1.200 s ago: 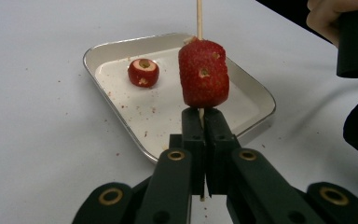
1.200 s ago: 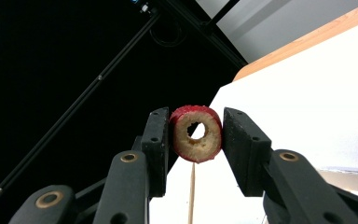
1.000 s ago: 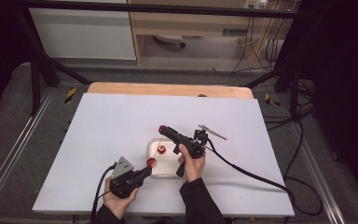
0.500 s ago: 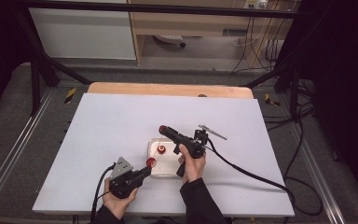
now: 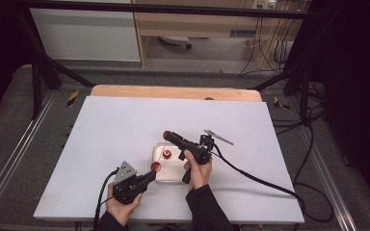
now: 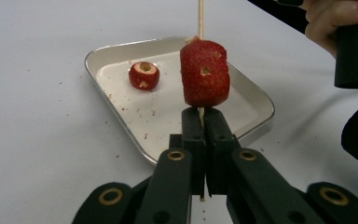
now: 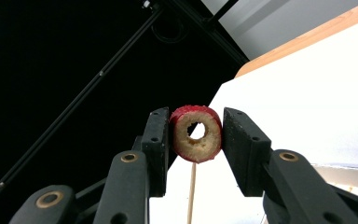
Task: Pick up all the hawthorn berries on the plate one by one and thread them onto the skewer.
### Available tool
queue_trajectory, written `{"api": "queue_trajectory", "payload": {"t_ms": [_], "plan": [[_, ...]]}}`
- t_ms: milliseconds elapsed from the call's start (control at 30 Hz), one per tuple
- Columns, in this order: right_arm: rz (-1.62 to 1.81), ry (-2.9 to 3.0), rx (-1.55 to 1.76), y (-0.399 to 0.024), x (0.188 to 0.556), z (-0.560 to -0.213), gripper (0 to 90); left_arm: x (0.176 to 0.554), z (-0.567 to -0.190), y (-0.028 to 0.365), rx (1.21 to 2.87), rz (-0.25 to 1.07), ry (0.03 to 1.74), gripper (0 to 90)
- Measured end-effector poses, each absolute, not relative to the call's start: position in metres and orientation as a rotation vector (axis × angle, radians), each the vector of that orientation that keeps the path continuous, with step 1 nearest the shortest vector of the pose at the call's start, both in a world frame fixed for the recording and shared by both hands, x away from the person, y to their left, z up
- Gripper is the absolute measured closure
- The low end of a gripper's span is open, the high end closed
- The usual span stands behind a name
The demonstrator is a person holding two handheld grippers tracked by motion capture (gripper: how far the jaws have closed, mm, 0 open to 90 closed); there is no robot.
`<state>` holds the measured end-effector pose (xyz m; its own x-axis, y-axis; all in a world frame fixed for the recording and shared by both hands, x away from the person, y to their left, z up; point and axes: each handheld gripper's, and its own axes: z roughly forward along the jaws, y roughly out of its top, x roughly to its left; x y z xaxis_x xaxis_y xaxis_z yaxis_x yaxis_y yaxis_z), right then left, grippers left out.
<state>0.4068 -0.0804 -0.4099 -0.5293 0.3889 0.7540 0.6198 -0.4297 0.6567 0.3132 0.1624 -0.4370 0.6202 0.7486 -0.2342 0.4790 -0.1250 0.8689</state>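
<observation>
My left gripper [image 6: 200,114] [image 5: 150,172] is shut on a thin wooden skewer [image 6: 200,18] that stands upright, with a red strawberry piece [image 6: 204,72] [image 5: 155,166] threaded on it just above the jaws. My right gripper [image 7: 196,126] [image 5: 167,135] is shut on a hollowed, ring-shaped strawberry piece [image 7: 196,133], held above the skewer's top end [image 7: 192,196]. Under both grippers lies a small metal tray [image 6: 121,51] [image 5: 173,177], with another cored strawberry piece [image 6: 144,75] [image 5: 166,154] in it.
The white table top [image 5: 125,125] has open room to the left and at the back, where a wooden board [image 5: 173,92] runs along the far edge. The right gripper's cable [image 5: 250,175] trails across the table to the right. Black frame posts [image 5: 38,62] stand around.
</observation>
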Motion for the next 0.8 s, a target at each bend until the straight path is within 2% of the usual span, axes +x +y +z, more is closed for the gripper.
{"api": "queue_trajectory", "payload": {"t_ms": [800], "plan": [[-2.101,-1.649,-1.416,-0.071,0.395,-0.426,63.1,0.324,-0.436,0.153,1.733,0.261,1.086,88.2]]}}
